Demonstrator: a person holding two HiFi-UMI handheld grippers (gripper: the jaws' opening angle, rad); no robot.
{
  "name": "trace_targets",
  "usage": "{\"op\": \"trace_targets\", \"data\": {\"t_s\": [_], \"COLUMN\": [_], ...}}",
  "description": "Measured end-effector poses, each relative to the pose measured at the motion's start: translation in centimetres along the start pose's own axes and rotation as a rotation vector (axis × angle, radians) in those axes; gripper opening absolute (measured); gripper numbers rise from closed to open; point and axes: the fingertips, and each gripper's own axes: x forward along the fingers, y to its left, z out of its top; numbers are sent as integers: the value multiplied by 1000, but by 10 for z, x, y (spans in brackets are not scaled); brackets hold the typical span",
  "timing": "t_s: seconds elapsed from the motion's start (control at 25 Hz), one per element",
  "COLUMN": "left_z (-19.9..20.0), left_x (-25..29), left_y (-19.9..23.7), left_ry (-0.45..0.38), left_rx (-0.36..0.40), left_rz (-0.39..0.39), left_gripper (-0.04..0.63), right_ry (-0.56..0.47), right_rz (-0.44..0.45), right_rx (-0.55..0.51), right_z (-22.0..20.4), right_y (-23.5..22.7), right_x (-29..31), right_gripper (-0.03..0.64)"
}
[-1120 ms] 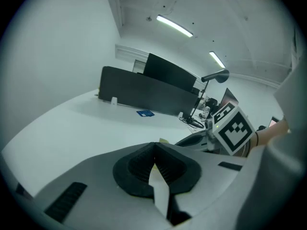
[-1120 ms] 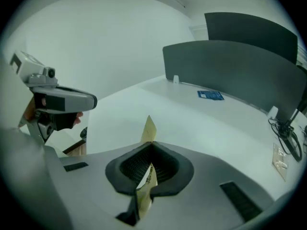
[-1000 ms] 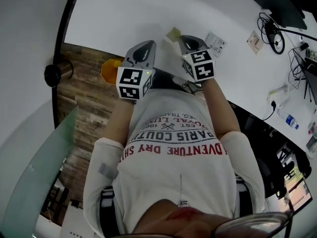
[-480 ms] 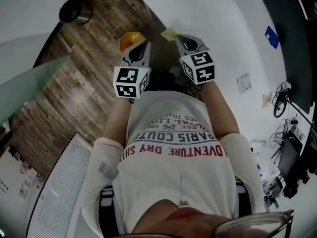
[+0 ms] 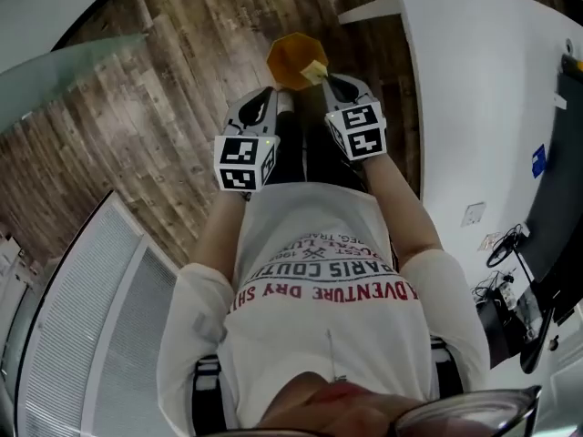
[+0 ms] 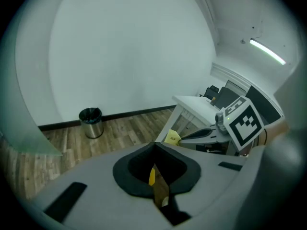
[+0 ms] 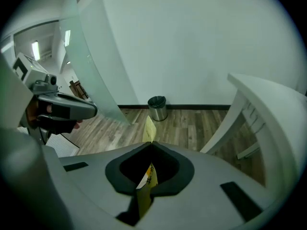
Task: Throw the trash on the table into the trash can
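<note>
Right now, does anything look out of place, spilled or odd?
Nothing stands out. The yellow paper scrap is pinched in the right gripper, poking past its tips, and the orange trash can sits on the wooden floor ahead, nothing spilled around it.

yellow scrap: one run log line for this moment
right claw: shut on yellow scrap | left claw: shut | scrap: at orange trash can rim, head view | drop: not yet done

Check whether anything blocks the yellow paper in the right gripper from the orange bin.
Nothing visible does: in the head view the yellow paper, pinched by the right gripper, overlaps the open top of the orange bin.
</note>
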Motion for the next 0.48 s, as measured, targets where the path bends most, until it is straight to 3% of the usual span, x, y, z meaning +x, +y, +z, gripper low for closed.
{"op": "trace_targets", "data": {"t_s": [0.32, 0.48], "left_z": [-80, -140], "left_x": [87, 129], "left_y": [99, 128], "left_ry": [32, 58], "left_rx": [-93, -148], "left_rz": [23, 37], "left_gripper": [23, 23], "right_ry": [135, 181], "right_rz": [8, 12], "right_rx": [-4, 2], "right_z": [-71, -127], "right_y": [-15, -24], "right_x": [176, 247], "right_gripper": [26, 26]}}
